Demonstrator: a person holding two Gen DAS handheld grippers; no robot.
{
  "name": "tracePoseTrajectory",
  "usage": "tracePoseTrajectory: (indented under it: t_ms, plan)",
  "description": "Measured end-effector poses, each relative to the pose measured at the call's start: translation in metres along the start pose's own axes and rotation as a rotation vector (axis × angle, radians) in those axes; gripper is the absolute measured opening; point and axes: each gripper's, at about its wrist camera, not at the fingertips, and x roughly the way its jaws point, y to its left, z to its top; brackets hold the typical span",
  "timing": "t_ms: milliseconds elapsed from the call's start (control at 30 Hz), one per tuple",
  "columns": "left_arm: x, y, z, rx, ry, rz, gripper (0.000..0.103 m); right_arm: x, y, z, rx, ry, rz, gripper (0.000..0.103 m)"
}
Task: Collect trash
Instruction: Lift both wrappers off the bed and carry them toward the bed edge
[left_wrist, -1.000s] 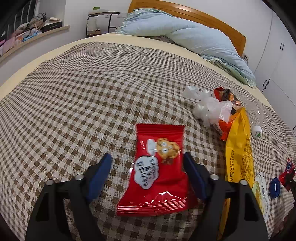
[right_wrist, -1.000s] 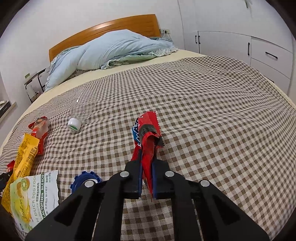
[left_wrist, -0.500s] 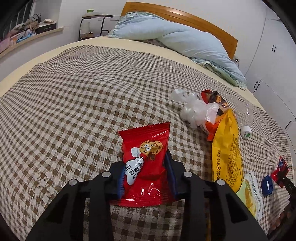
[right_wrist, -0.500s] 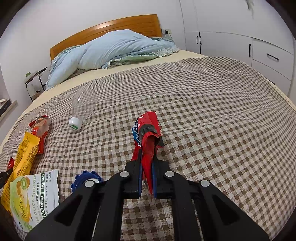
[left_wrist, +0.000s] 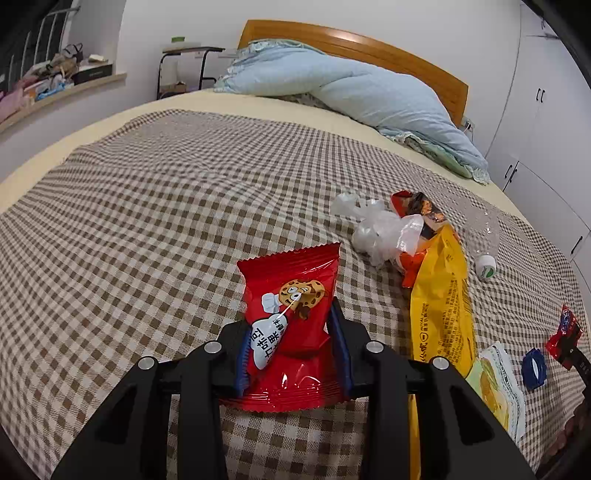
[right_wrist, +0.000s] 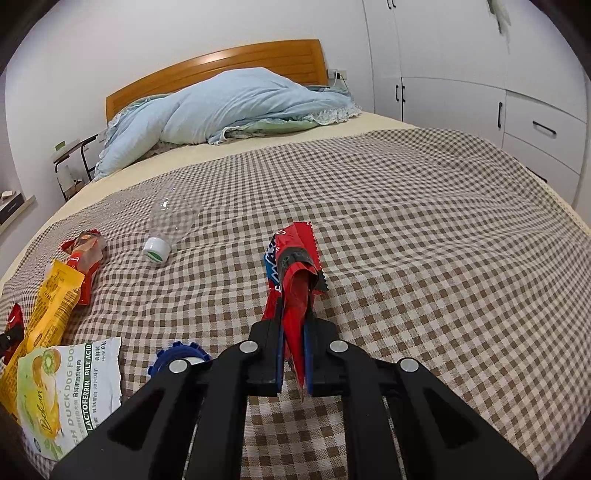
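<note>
While the left gripper (left_wrist: 291, 354) pinches a red cookie packet (left_wrist: 291, 328) lengthwise above the checked bedspread (left_wrist: 147, 221) and the right gripper (right_wrist: 293, 354) clamps a crumpled red wrapper (right_wrist: 295, 273), the yellow bag (left_wrist: 439, 295) lies nearer the left, long axis toward the headboard (left_wrist: 369, 44).

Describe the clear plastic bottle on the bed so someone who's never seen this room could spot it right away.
On the checkered bedspread, below the blue quilt, right of the wrapper pile, the clear bottle lies on its side. It is the only see-through item, with a white-and-green cap.
</note>
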Motion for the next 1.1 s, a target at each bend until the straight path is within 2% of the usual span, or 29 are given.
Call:
tracePoseTrajectory:
  t_ms: [167, 633, 867, 1100]
  plan:
    - [-0.013, -0.005, -0.004, 0.012, -0.047, 0.007, 0.033, -0.006, 0.002, 0.000, -0.014, -0.031, 0.002, 0.008]
    - [-0.037, 0.000, 0.000, 0.012, -0.092, -0.032, 0.033, -0.039, 0.004, -0.006, -0.022, -0.194, -0.010, 0.008]
    - [-0.060, -0.010, -0.010, 0.065, -0.121, -0.029, 0.033, -0.061, 0.009, -0.014, -0.046, -0.234, -0.029, 0.008]
    - [-0.085, 0.000, -0.014, 0.047, -0.163, -0.034, 0.033, -0.083, 0.008, -0.026, -0.028, -0.258, -0.016, 0.008]
